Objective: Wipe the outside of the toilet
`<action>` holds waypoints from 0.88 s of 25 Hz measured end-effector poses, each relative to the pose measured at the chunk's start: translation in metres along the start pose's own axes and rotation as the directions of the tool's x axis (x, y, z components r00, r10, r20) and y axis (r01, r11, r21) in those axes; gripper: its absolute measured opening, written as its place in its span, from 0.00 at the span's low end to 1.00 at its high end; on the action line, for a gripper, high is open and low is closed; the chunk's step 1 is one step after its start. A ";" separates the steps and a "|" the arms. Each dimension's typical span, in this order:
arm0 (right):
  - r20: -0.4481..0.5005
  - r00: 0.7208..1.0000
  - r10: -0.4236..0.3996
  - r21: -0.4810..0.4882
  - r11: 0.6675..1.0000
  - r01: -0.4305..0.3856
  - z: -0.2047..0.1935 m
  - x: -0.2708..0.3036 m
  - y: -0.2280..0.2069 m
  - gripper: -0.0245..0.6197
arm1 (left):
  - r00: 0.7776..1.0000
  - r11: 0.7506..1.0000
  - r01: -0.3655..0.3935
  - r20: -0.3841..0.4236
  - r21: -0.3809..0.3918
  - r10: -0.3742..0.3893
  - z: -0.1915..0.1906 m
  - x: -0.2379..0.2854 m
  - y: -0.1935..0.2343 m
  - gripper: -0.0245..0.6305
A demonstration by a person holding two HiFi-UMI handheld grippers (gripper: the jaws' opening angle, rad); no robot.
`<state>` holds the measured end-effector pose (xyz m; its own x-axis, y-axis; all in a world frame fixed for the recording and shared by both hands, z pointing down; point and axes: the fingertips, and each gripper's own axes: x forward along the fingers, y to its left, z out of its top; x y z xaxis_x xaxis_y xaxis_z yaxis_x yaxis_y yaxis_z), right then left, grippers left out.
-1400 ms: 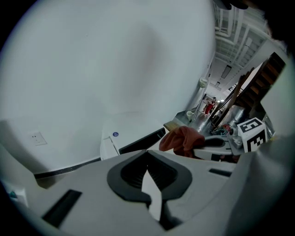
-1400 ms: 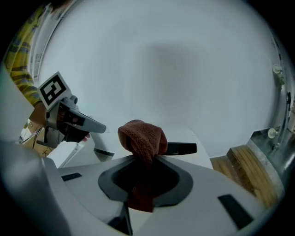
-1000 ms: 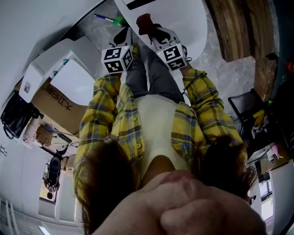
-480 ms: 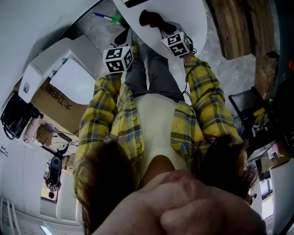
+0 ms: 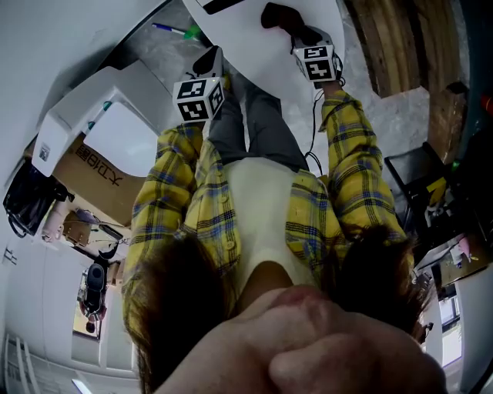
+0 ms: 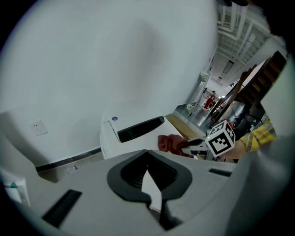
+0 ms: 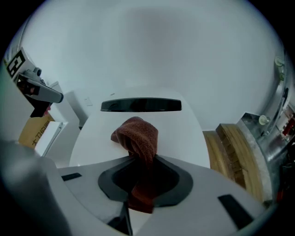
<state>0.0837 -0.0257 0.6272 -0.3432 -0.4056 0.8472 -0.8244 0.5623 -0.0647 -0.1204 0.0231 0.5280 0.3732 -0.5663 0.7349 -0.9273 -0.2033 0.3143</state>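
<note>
— Which step was in hand?
— Wiping, I judged. The right gripper (image 7: 140, 193) pinched a reddish-brown terry cloth (image 7: 137, 136), whose bunched end lay on the white toilet's closed lid (image 7: 184, 133), short of the lid's black rear strip.
— And the left gripper (image 6: 152, 189)?
— Jaws nearly together and empty, beside the lid. The next move called for dragging the cloth across the lid's smooth curve. Wooden planks (image 7: 235, 152) stood beside the lid, against a white wall.

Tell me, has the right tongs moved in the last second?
Yes. The right tongs, shut on the cloth, slid up and right across the toilet lid in the head view.
</note>
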 end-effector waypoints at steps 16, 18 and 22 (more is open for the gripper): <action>-0.054 0.975 -0.215 0.125 0.967 0.221 -0.010 -0.011 -0.082 0.18 | 0.999 0.999 0.033 -0.017 0.021 -0.033 0.002 0.010 -0.011 0.05; -0.039 0.971 -0.236 0.143 0.960 0.239 -0.010 -0.016 -0.087 0.18 | 0.999 0.999 0.041 -0.017 0.029 -0.041 0.003 0.012 -0.014 0.05; 0.041 0.967 -0.253 0.164 0.956 0.243 0.001 -0.034 -0.080 0.18 | 0.999 0.998 0.050 -0.014 0.046 -0.050 0.007 0.013 -0.017 0.05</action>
<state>0.1611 -0.0579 0.6031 -0.1419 -0.5635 0.8139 -0.9454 0.3209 0.0573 -0.1003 0.0137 0.5285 0.4191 -0.5441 0.7269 -0.9078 -0.2678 0.3229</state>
